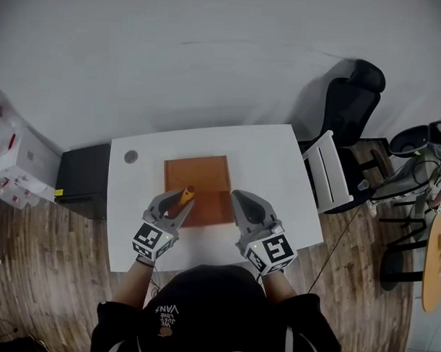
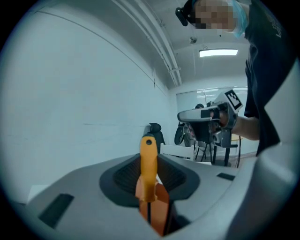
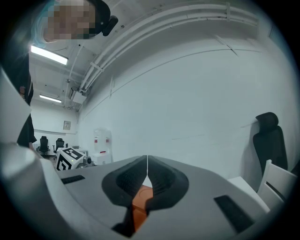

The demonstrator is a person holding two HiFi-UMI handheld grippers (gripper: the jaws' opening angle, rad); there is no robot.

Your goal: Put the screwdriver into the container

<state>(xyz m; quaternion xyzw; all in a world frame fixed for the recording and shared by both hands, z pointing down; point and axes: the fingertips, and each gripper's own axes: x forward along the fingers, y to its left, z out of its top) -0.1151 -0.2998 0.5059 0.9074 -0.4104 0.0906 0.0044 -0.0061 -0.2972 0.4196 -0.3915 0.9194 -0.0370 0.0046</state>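
An orange-handled screwdriver (image 1: pixel 184 198) sticks up between the jaws of my left gripper (image 1: pixel 177 204), which is shut on it. The left gripper view shows the handle (image 2: pixel 148 168) upright between the pads, its end pointing away from the camera. Under it lies the flat orange container (image 1: pixel 198 187) on the white table (image 1: pixel 139 234). The left gripper hovers at the container's front left corner. My right gripper (image 1: pixel 242 205) rests at the container's front right, its jaws shut with nothing between them. In the right gripper view the pads (image 3: pixel 147 180) meet and the orange container (image 3: pixel 140 199) shows below them.
A small grey round thing (image 1: pixel 131 156) sits at the table's back left corner. A white chair (image 1: pixel 329 172) and a black office chair (image 1: pixel 353 104) stand to the right of the table. A black box (image 1: pixel 83 180) is at the left, white boxes (image 1: pixel 15 164) beyond it.
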